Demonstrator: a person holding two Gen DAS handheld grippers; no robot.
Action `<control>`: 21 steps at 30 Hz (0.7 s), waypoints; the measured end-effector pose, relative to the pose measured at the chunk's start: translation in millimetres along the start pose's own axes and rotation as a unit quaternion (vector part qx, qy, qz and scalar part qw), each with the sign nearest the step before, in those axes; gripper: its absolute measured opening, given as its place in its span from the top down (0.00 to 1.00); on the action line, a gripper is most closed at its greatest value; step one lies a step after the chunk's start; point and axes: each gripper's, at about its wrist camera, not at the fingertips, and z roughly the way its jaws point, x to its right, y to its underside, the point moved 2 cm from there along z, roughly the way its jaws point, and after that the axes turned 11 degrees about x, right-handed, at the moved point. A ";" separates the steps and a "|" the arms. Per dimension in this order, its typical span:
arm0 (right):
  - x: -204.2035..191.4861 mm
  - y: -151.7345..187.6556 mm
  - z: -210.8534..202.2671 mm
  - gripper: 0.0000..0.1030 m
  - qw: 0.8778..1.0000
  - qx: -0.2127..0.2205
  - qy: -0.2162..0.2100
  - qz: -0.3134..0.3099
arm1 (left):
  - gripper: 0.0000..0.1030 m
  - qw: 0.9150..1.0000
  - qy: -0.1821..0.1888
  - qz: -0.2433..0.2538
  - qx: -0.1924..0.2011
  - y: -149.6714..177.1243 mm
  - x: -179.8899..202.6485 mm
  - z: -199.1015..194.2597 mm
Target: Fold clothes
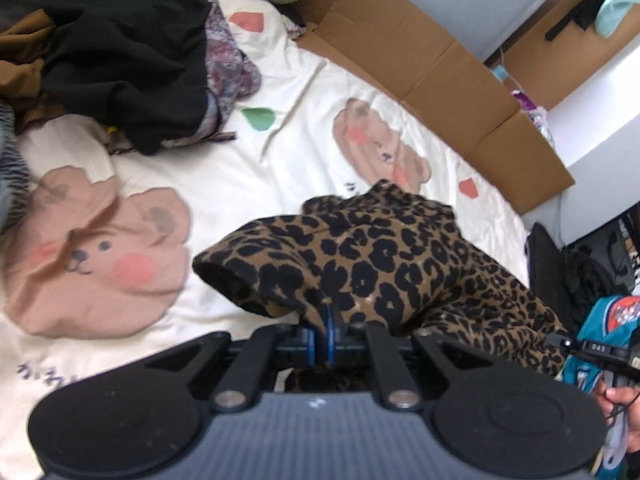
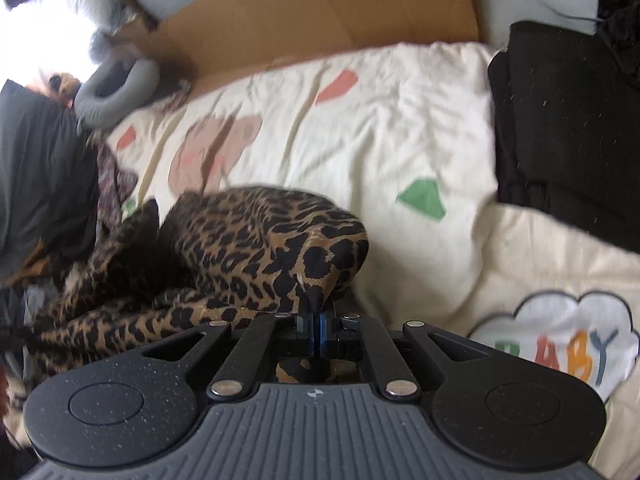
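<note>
A leopard-print garment point(image 1: 392, 264) hangs bunched above a cream bedcover point(image 1: 248, 168) printed with bears. My left gripper point(image 1: 326, 320) is shut on one edge of it, with cloth pinched between the blue pads. In the right wrist view the same leopard-print garment point(image 2: 248, 248) drapes to the left, and my right gripper point(image 2: 316, 312) is shut on another corner of it. The cloth between the two grips sags in folds. The fingertips of both grippers are hidden by the fabric.
A pile of black, brown and patterned clothes point(image 1: 120, 52) lies at the far left of the bed. Flattened cardboard point(image 1: 432, 64) lines the far edge. A folded black garment point(image 2: 568, 132) lies at the right. A grey neck pillow point(image 2: 116, 92) sits at the back.
</note>
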 end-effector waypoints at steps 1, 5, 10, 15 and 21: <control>-1.2 4.2 0.0 0.99 1.000 -0.011 -0.002 -0.004 | 0.94 1.000 -0.004 -0.001 -0.006 2.7 -4.0 -2.6; -5.7 18.9 0.1 0.96 0.999 -0.047 -0.006 -0.022 | 0.94 0.999 -0.035 -0.026 -0.030 19.6 -26.5 -8.9; -6.1 22.9 -0.7 0.86 0.997 -0.063 0.005 -0.041 | 0.94 0.994 -0.082 -0.050 -0.044 34.2 -57.6 -19.0; -4.3 13.8 2.0 0.64 0.998 -0.049 0.010 -0.048 | 0.93 0.988 -0.129 -0.063 -0.048 40.5 -80.7 -27.9; -8.0 0.1 13.7 0.60 0.998 -0.036 0.006 -0.060 | 0.80 0.981 -0.168 -0.089 -0.031 29.9 -92.3 -40.5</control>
